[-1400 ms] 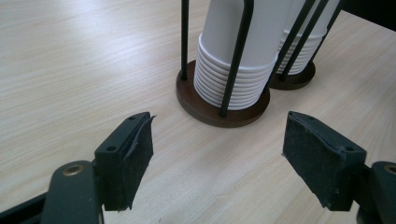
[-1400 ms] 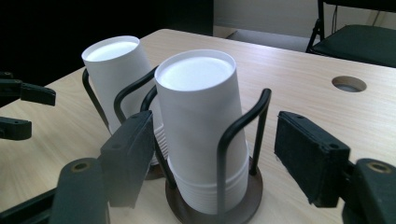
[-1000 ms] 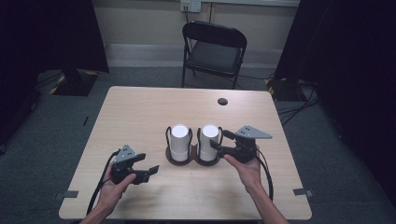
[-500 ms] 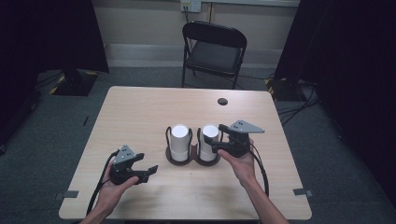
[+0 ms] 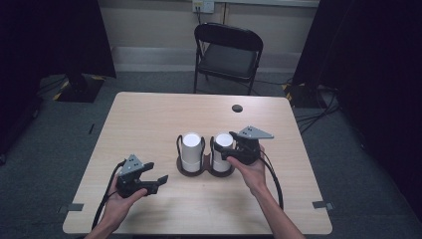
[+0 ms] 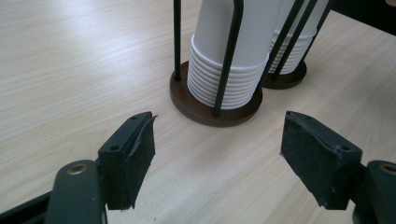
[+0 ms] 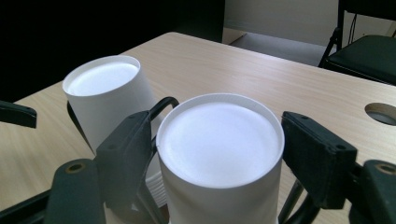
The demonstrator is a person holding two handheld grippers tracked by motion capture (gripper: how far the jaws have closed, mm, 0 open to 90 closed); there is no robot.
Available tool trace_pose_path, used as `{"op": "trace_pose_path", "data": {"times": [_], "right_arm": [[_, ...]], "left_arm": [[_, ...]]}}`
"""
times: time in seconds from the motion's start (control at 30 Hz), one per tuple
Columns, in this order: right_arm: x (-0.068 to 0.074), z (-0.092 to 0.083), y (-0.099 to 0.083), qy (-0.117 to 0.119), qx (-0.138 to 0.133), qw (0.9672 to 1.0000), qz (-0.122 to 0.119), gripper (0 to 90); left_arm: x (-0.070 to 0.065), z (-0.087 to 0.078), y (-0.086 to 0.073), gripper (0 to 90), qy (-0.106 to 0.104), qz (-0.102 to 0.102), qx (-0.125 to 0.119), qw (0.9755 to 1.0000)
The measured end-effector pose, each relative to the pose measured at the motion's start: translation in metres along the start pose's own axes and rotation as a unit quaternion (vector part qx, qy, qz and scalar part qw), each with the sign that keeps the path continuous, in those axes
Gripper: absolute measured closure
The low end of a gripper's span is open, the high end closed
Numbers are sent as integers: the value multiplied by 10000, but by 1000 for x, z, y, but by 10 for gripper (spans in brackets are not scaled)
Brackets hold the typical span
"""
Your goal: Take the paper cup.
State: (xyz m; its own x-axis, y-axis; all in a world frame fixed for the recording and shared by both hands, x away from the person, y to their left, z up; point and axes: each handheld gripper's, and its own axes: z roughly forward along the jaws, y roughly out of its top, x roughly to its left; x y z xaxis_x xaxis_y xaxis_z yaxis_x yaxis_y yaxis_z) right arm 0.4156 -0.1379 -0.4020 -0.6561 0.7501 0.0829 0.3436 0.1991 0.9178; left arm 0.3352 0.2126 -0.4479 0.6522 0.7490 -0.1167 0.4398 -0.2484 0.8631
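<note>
Where the two stacks stand: near the middle of the counter [image 5: 149, 124], side by side, each stack of upturned white paper cups in its own black wire holder on a round dark base; the two bases touch or nearly touch.
Right cup stack [image 5: 223, 152]: between the jaws of the right tongs [image 5: 225, 152]; seen from the right gripper view, the top cup [image 7: 220, 149] sits in the gap, a pad on either side near its rim, the left pad close against it, the right with a thin gap visible.
Right tongs state: spread around the top cup, not clamped on it as far as can be seen; the person's right hand [image 5: 251, 172] holds them from the near side, the grey plate on top.
Left cup stack [image 5: 191, 152]: just beside the right one, free of both tongs; in the left gripper view its ribbed rims [image 6: 226, 81] rest on the base [image 6: 205, 107] inside the wire uprights.
Left tongs [image 5: 158, 180]: low over the counter, near the front left, well apart from the stacks; jaws wide apart with nothing between them, pointed toward the left stack's base.
Left hand [image 5: 122, 199]: grips the left tongs from below, cable trailing toward the counter edge.
Counter hole [image 5: 237, 108]: small dark round opening toward the far side.
Chair [image 5: 228, 55]: black folding chair beyond the far edge.
</note>
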Motion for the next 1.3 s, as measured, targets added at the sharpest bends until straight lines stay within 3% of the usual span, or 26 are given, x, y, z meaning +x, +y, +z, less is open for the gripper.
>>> {"op": "trace_pose_path", "data": {"times": [0.5,0.93,1.03,1.3], "right_arm": [[-1,5,-1,-103,79,9999,-81,329],[0,-3,7,-108,-130,9998,-115,335],[0,-5,9,-106,-168,9998,-72,335],[-2,-10,15,-39,-238,9997,-32,336]], "left_arm": [[-3,-1,0,246,47,74,-78,9999],[-1,-1,-1,231,133,-47,-261,9996],[-2,0,-1,252,77,22,-265,9996],[-8,3,1,299,-353,185,-257,9989]]}}
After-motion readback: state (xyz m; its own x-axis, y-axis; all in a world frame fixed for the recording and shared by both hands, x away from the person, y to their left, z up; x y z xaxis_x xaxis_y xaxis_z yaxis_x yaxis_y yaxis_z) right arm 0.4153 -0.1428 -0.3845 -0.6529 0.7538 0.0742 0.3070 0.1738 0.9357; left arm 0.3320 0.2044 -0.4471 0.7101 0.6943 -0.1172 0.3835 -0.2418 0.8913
